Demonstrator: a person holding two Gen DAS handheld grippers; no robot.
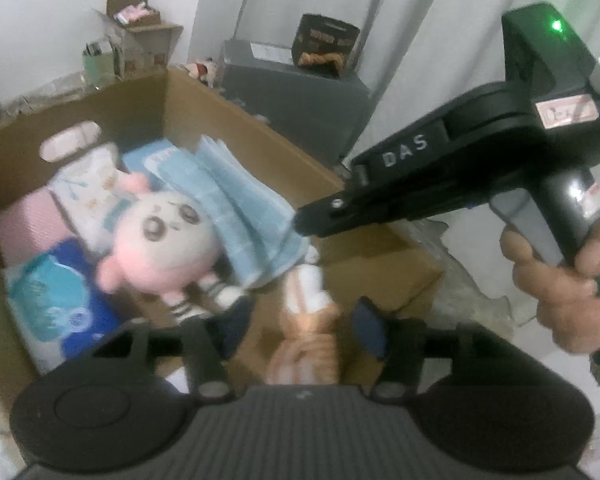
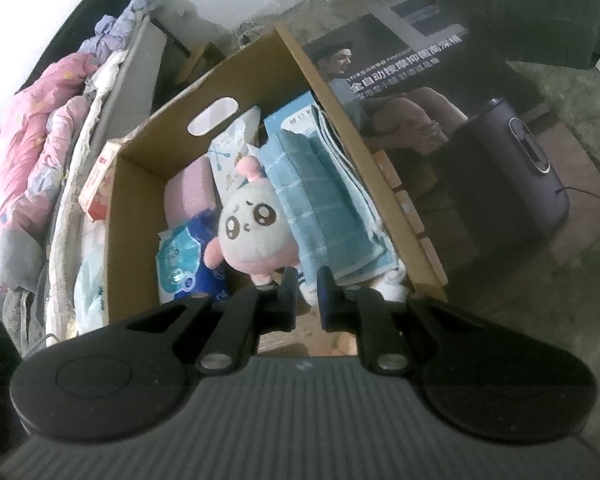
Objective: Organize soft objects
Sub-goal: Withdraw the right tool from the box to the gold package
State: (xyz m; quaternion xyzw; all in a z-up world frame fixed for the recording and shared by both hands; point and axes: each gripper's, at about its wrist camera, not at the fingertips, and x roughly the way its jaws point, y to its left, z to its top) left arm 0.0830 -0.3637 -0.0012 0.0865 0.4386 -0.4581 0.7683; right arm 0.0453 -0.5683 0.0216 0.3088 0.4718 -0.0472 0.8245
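An open brown cardboard box (image 2: 140,216) fills the centre of both views, its wall pierced by an oval hand-hole. Inside it lies a pink-and-white round-headed plush doll (image 2: 252,224) at mid-frame, face up, resting against a folded light-blue checked towel (image 2: 324,200) along the right wall. A pink pad (image 2: 190,192) and blue-and-white plastic packets (image 2: 184,260) crowd the left of the box, leaving little bare floor. In the left wrist view, the left gripper (image 1: 300,336) has its fingers spread apart over the near edge of the box; an orange-and-white striped plush toy (image 1: 306,344) sits blurred between them, and contact cannot be told. The right gripper (image 2: 308,296) has its fingers drawn together on nothing, just beside the doll's foot. A dark printed carton (image 2: 420,92) stands against the box at right; pink bedding (image 2: 28,160) is heaped at left.
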